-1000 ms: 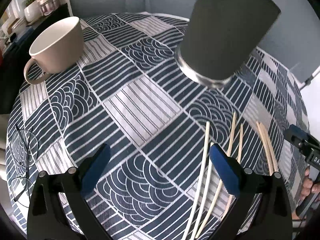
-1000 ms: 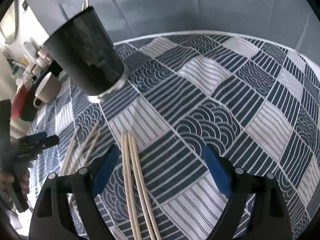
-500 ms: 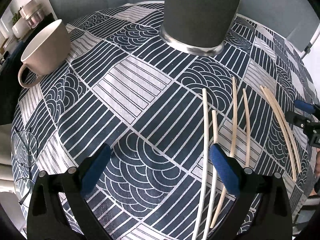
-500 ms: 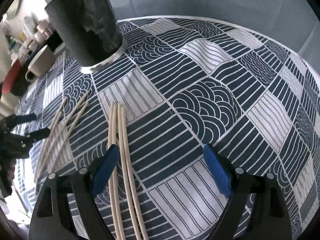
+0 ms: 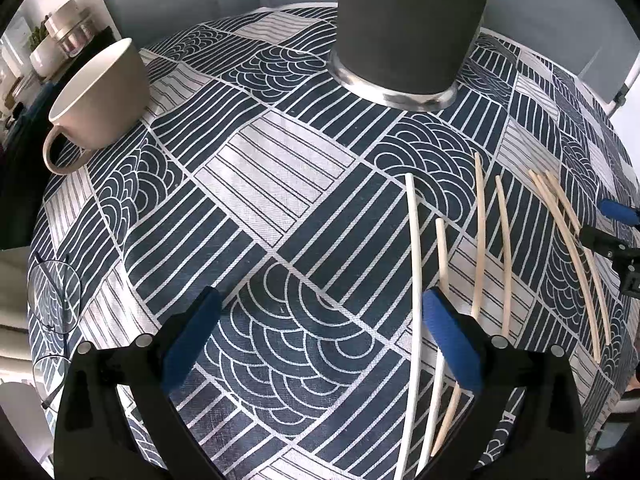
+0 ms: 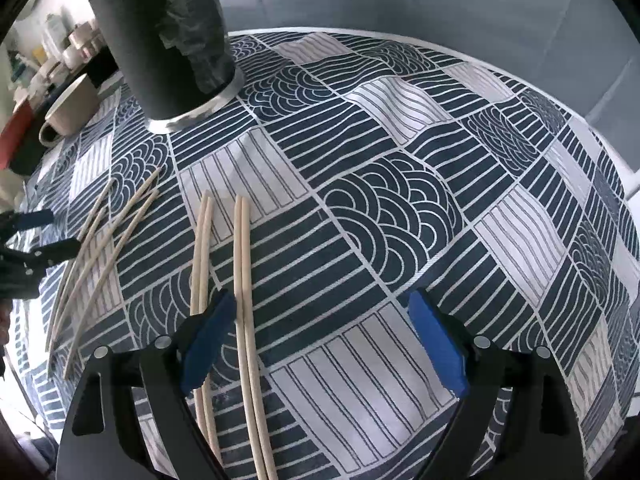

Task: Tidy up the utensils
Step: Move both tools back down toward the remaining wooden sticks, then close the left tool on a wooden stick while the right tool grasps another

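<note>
Several pale wooden chopsticks lie on the patterned tablecloth. In the left wrist view a white pair runs past my right fingertip, with tan ones and a further bundle to the right. A tall dark cylindrical holder with a metal base stands upright at the back. My left gripper is open and empty above the cloth. In the right wrist view my right gripper is open and empty; two chopstick pairs lie by its left finger. The holder stands at the far left.
A beige mug stands at the left, also seen in the right wrist view. Eyeglasses lie at the table's left edge. The round table drops off to the right. Shelves with jars stand behind.
The dark holder, tilted in the air a second ago, now stands upright on the cloth. Both grippers have drawn back and stay open.
</note>
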